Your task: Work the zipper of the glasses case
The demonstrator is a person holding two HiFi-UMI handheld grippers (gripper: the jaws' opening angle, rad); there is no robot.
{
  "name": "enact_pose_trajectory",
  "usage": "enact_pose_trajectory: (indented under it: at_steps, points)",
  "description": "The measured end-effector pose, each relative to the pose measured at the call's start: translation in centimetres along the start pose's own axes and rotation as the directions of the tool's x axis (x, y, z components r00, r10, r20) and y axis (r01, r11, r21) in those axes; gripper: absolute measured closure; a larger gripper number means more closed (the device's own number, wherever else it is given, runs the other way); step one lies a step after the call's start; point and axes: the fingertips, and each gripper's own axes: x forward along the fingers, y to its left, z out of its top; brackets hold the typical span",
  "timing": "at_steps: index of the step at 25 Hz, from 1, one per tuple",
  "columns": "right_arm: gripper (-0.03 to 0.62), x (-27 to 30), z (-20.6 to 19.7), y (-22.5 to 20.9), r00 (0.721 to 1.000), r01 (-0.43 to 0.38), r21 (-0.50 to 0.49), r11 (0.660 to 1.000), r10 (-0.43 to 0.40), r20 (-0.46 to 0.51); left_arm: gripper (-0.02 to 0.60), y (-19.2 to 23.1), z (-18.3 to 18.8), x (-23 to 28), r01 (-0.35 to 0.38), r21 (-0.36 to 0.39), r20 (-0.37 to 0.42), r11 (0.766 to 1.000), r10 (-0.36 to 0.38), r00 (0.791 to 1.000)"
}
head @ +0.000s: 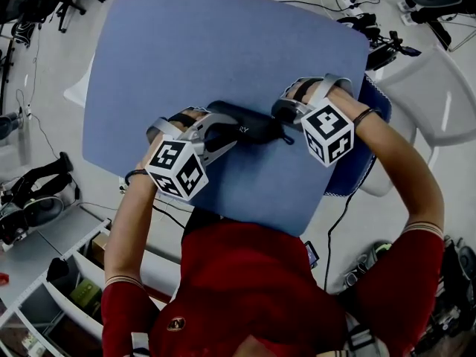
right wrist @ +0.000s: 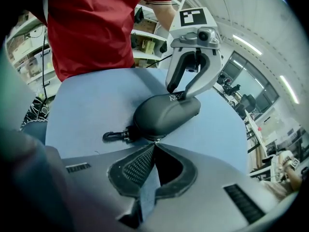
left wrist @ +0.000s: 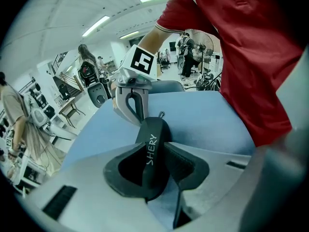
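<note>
A black zip glasses case [head: 249,127] with white lettering lies on the blue table [head: 223,43]. My left gripper [head: 222,135] is shut on its left end; in the left gripper view both pads clamp the case [left wrist: 153,139] between them at my left gripper [left wrist: 157,166]. My right gripper [head: 286,120] sits at the case's right end. In the right gripper view its jaws meet tip to tip at my right gripper [right wrist: 154,144], pinching a small silvery zipper pull [right wrist: 153,140] at the edge of the case [right wrist: 166,112]. A black clip [right wrist: 113,136] hangs off that end.
The case lies near the table's front edge, close to the person's red shirt [head: 253,274]. A white chair [head: 439,95] and a blue cushion [head: 357,169] stand to the right. Shelves [head: 44,288] and cables are on the floor around. People [left wrist: 14,115] stand far off.
</note>
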Motion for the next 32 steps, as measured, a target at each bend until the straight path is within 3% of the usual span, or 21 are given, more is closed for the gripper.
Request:
enact_pose_trajectory:
  at_steps: [10,22,27,32]
  points:
    - [0.594,-0.7,1.0,2.5,0.999,0.052,0.151,0.987,-0.049,-0.023,0.485,-0.1,0.0,0.0,-0.020,-0.033,0.002,0.999,0.020,1.000]
    - [0.593,0.0,3.4,4.0,0.976,0.166,0.326,0.931,-0.109,-0.187,0.482,-0.7,-0.2,-0.3,-0.007,-0.013,0.009,1.000,0.007,1.000]
    - [0.593,0.0,4.4,4.1,0.939,0.264,0.435,0.861,-0.127,-0.319,0.482,-0.7,-0.2,-0.8,0.007,0.041,0.034,0.999,-0.008,0.999]
    - [0.594,0.5,5.8,4.4,0.903,0.364,0.559,0.745,-0.137,-0.407,0.482,-1.1,-0.3,-1.2,0.020,0.076,0.052,0.997,-0.024,0.998]
